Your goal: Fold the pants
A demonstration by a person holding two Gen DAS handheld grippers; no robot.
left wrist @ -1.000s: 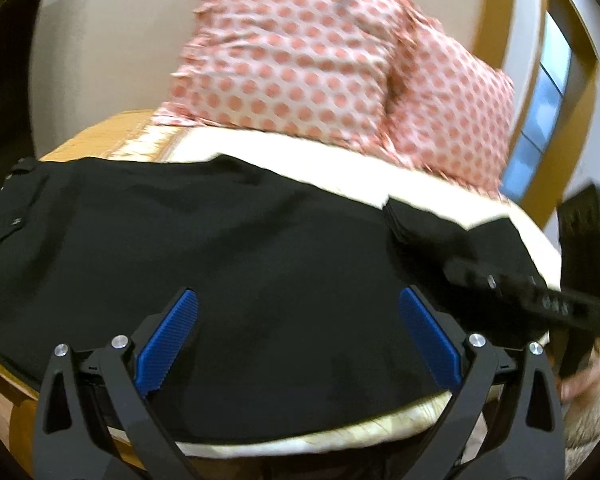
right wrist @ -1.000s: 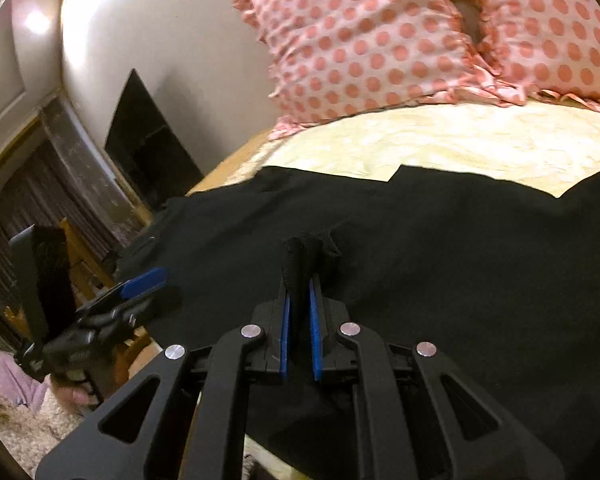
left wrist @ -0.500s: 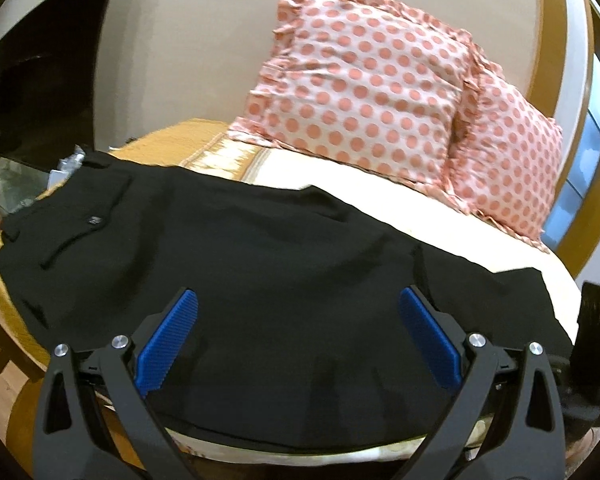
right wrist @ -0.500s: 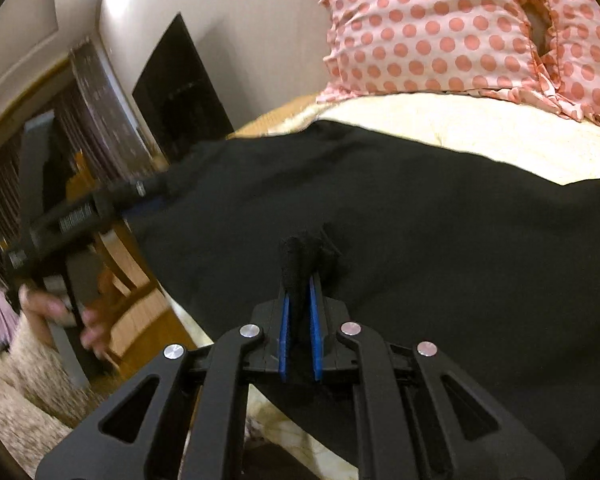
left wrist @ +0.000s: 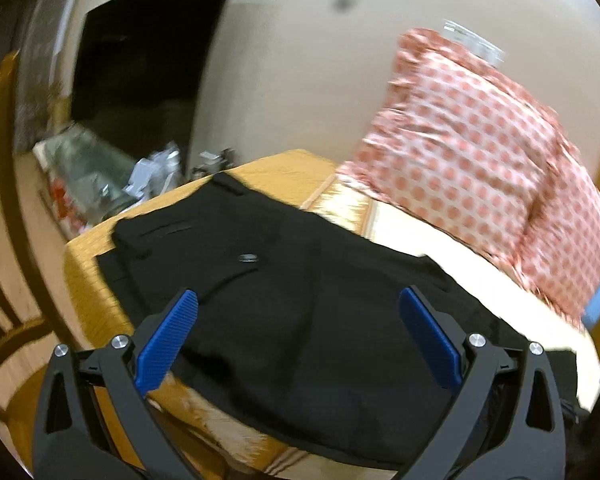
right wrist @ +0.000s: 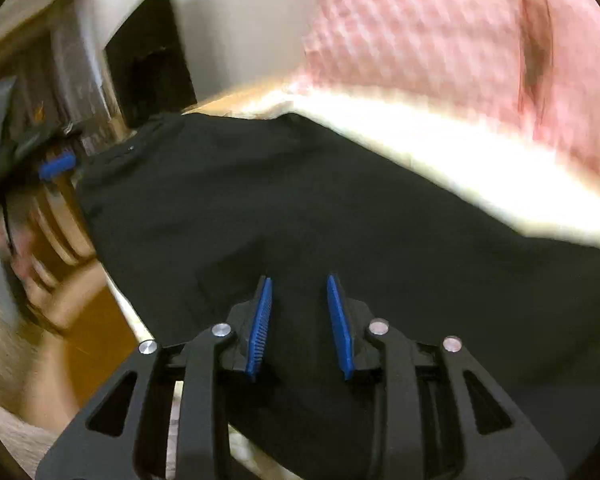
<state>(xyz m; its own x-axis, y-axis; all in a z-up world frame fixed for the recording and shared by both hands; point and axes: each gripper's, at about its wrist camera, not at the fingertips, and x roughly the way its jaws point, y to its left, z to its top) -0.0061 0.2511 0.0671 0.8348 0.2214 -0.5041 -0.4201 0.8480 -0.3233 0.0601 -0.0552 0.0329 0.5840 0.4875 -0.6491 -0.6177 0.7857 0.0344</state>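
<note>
Black pants (left wrist: 300, 320) lie flat across the bed, waistband with pocket and button at the left end. They also show in the right wrist view (right wrist: 300, 208). My left gripper (left wrist: 296, 332) is wide open and empty, just above the pants near the bed's front edge. It shows small at the left of the right wrist view (right wrist: 56, 166). My right gripper (right wrist: 300, 312) is partly open over the pants, nothing between its blue pads (right wrist: 260, 320).
Two pink polka-dot pillows (left wrist: 480, 152) stand against the wall at the back. The bed (left wrist: 84, 280) has an orange edge and a cream cover. A cluttered side table (left wrist: 100, 176) and a dark opening (left wrist: 140, 60) lie to the left. A wooden chair (left wrist: 4, 200) stands at far left.
My right gripper has opened and let go of the pants fold it held. My left gripper has swung left toward the waistband end. Both views are blurred by motion.
</note>
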